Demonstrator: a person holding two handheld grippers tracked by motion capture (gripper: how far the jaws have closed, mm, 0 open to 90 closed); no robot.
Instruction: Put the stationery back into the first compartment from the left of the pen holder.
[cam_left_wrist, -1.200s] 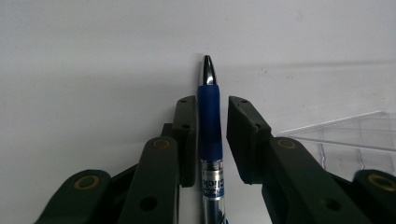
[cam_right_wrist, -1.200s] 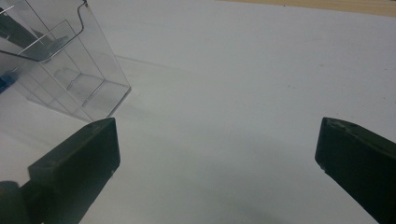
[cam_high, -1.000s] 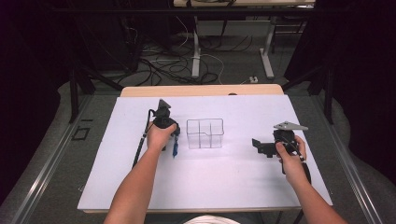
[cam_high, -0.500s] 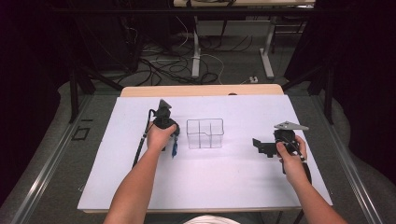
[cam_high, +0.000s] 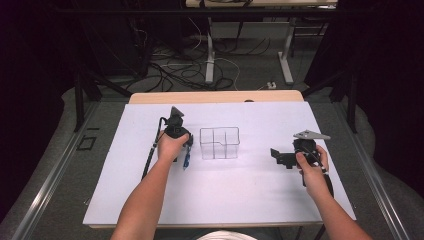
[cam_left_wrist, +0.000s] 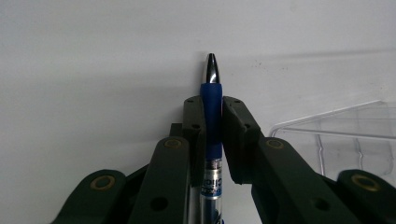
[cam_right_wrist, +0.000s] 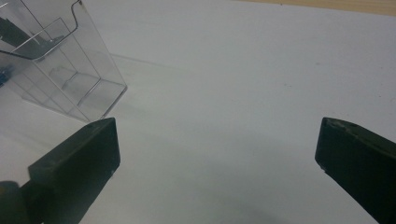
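Fingers (cam_left_wrist: 232, 135) of the left gripper (cam_left_wrist: 212, 140) were clamped on a blue pen (cam_left_wrist: 211, 126), pressing its rubber grip from both sides, with the silver tip pointing away over the white counter (cam_left_wrist: 93, 60). The pen seemed to lie on or just above the counter; which of the two could not be told. In the high view the left gripper (cam_high: 183, 150) sat just to the left of a clear divided organizer (cam_high: 219, 143), and the pen (cam_high: 186, 161) showed below the hand. The right gripper (cam_high: 280, 156) rested well to the right of the organizer, its fingers (cam_right_wrist: 81, 161) wide apart and holding nothing.

Judged from this, the grasp on the pen was the step in hand and looked finished. The next move probably called for lifting the pen, tilting it upright and carrying it across to the organizer's open top, then lowering it into one compartment without knocking the light plastic walls.
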